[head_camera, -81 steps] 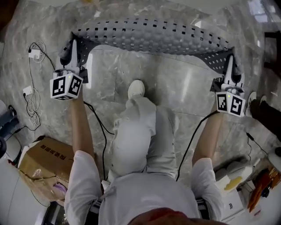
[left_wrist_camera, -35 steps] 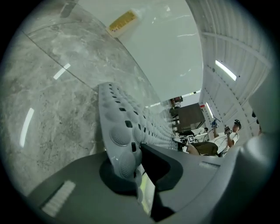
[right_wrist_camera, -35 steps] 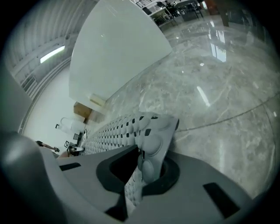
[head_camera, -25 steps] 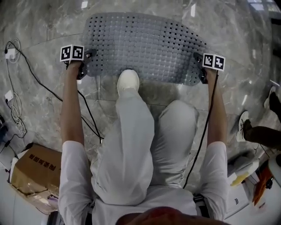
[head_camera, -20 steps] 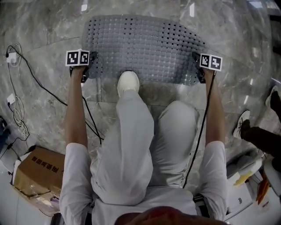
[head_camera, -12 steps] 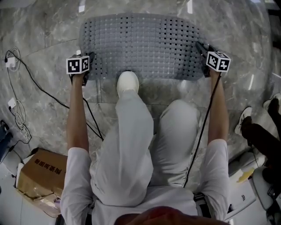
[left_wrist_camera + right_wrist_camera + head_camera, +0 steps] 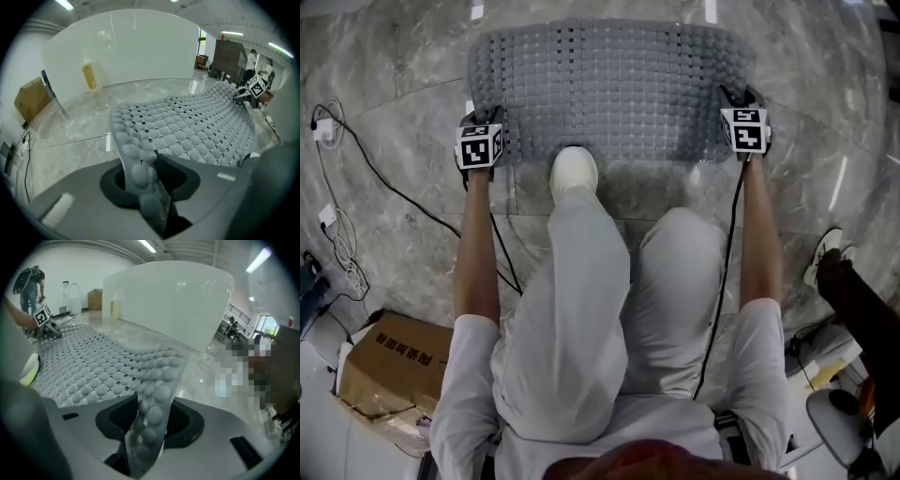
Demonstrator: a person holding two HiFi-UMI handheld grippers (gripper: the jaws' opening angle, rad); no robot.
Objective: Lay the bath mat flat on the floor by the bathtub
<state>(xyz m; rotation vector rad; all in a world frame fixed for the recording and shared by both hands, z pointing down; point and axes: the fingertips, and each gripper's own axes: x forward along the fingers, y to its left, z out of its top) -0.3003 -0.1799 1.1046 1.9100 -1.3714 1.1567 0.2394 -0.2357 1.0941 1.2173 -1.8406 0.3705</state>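
Note:
The grey studded bath mat (image 7: 609, 84) lies spread on the marble floor, just in front of the white bathtub wall (image 7: 126, 47). My left gripper (image 7: 486, 120) is at the mat's near left corner, and that corner (image 7: 136, 159) still lies loosely between its jaws. My right gripper (image 7: 735, 97) is at the near right corner. Its jaws are opening, and the mat's edge (image 7: 157, 394) stands between them with dark gaps on both sides. Both corners curl up slightly where the jaws hold them off the floor.
The person's white shoe (image 7: 574, 172) touches the mat's near edge, between the two grippers. A yellow bottle (image 7: 90, 77) stands by the tub. A cardboard box (image 7: 384, 361) and cables (image 7: 337, 225) lie at the left. Another person's shoe (image 7: 827, 258) is at the right.
The mat, earlier held up in an arch, has come down flat onto the floor. Both grippers have sunk with it to floor level and since shifted slightly.

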